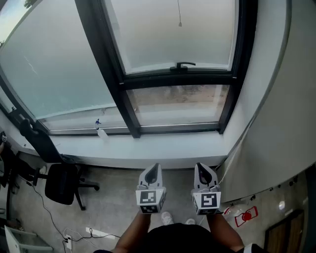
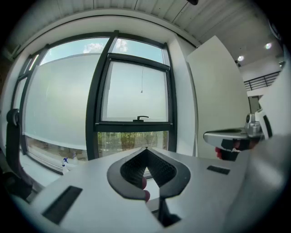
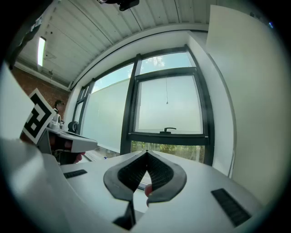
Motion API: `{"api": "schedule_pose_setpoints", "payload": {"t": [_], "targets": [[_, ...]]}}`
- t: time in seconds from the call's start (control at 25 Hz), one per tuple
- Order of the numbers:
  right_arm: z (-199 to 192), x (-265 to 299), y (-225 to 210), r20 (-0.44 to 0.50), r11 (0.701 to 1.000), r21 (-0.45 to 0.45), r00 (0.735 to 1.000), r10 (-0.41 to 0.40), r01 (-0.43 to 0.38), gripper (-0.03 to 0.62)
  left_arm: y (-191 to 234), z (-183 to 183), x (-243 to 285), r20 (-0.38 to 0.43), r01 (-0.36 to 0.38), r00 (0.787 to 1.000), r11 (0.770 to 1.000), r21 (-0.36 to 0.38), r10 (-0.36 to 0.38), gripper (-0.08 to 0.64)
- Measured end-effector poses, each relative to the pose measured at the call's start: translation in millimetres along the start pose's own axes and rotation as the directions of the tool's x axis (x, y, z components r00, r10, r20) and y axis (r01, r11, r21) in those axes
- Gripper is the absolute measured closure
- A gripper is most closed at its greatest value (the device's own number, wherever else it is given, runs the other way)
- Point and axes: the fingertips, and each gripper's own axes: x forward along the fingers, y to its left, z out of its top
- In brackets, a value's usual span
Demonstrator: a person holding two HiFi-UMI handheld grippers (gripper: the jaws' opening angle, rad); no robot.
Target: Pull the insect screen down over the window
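Note:
A dark-framed window fills the wall ahead. Its right pane carries a pale insect screen [image 1: 173,34] drawn most of the way down, ending at a dark bottom bar with a handle [image 1: 182,64]. A thin pull cord [image 1: 179,15] hangs in front of the screen. Below the bar, a strip of bare glass [image 1: 177,96] shows greenery. My left gripper [image 1: 154,168] and right gripper [image 1: 201,167] are side by side, well back from the sill, both shut and empty. The handle [image 2: 142,118] sits above the left jaws, and the same handle [image 3: 169,129] shows above the right jaws.
A white window sill [image 1: 148,146] runs below the frame, with a spray bottle [image 1: 100,129] on it at the left. A black office chair [image 1: 61,183] stands on the floor at the left. A white wall panel [image 1: 281,123] closes in on the right.

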Motion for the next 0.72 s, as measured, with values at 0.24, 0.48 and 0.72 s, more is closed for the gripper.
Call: {"api": "schedule_pose_setpoints", "payload": {"t": [0.24,0.48,0.72], "targets": [[0,-2,-1,-0.008,1.0,-0.003,1.0,-0.001,0.001,0.589,-8,1,-3,0.02,0.005,1.0,0.999,0.034,-0.006,0.56],[5,-3,-3,0.014,1.0,-0.005,1.0,0.003,-0.003,0.589,-15,4,-5,0.029,0.015,0.999,0.999,0.043,-0.016,0.56],[3,1,-2,-0.003,1.0,-0.007,1.0,0.007,-0.007,0.589,-12,3,-4,0.029,0.014,0.999,0.998,0.059,-0.015,0.56]]}}
